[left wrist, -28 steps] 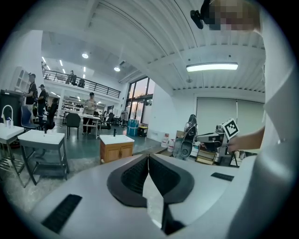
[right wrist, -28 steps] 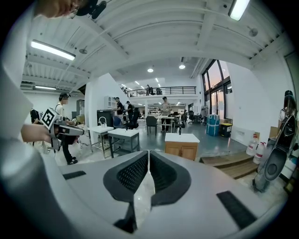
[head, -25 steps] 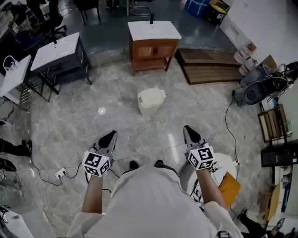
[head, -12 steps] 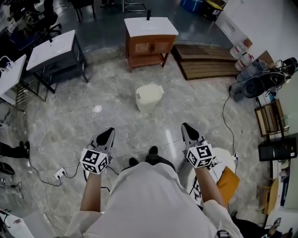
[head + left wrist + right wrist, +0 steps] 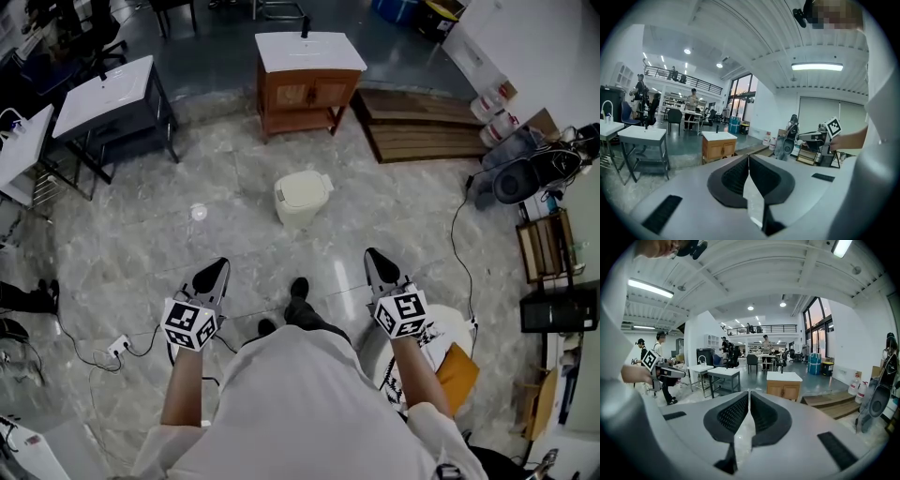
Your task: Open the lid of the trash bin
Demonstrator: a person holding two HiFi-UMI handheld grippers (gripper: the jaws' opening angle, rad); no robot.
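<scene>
A small cream trash bin with its lid down stands on the marble floor, ahead of me and between the two grippers' lines. My left gripper is held low at the left, well short of the bin, its jaws together with nothing between them. My right gripper is level with it at the right, also shut and empty. The bin is hidden behind the jaws in both gripper views.
A wooden cabinet with a white sink top stands beyond the bin. A dark sink table is at far left, wooden pallets at far right. Cables and a power strip lie on the floor left; a white stool is by my right side.
Both grippers have shifted slightly forward with my step; one foot has come forward between them. The bin sits a little nearer in the head view. Both jaws stayed shut.
</scene>
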